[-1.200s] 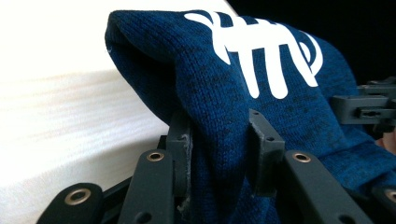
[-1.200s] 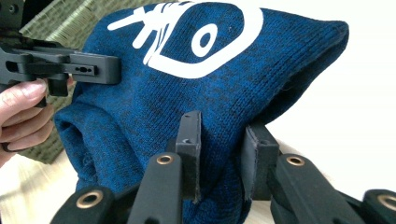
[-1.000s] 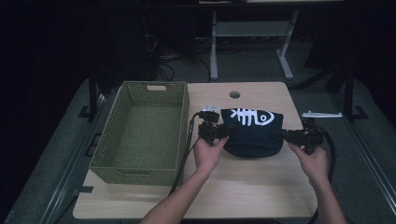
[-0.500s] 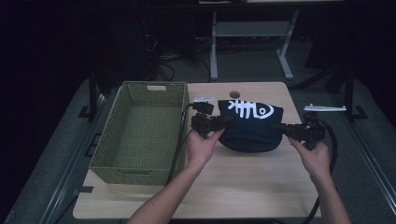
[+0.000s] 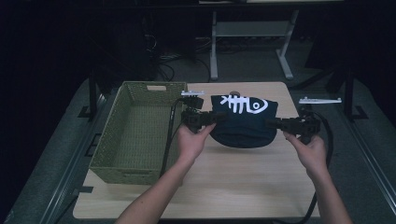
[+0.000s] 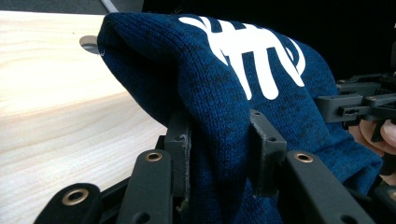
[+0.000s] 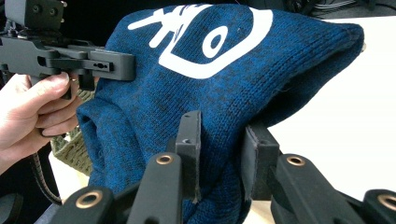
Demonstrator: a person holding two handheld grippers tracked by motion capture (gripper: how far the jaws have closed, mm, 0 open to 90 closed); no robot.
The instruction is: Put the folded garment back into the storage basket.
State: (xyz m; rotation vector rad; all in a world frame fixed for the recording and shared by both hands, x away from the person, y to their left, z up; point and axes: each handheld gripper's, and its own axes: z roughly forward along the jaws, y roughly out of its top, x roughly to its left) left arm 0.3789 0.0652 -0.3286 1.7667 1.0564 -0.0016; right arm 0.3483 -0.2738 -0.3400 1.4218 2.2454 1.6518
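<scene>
Dark blue knit garment with white fish-skeleton print, bunched up, held over the middle of the desk between the two grippers. Lower edge sags in a curve; whether it touches the wood, cannot tell. Left gripper clenched on the garment's left edge; in the left gripper view a fold of the knit is pinched between both jaws. Right gripper clenched on the right edge; in the right gripper view fabric is pinched between the jaws the same way. Left hand under its gripper, right hand under its own, forearms coming in from the bottom edge. Black cables trail from both grippers. Green woven basket sits on the desk's left part, just beside the left gripper, nothing visible inside. Round hole in the desk's far edge, behind the garment. Light wood desk, dark floor around, a grey stand's legs further back.
</scene>
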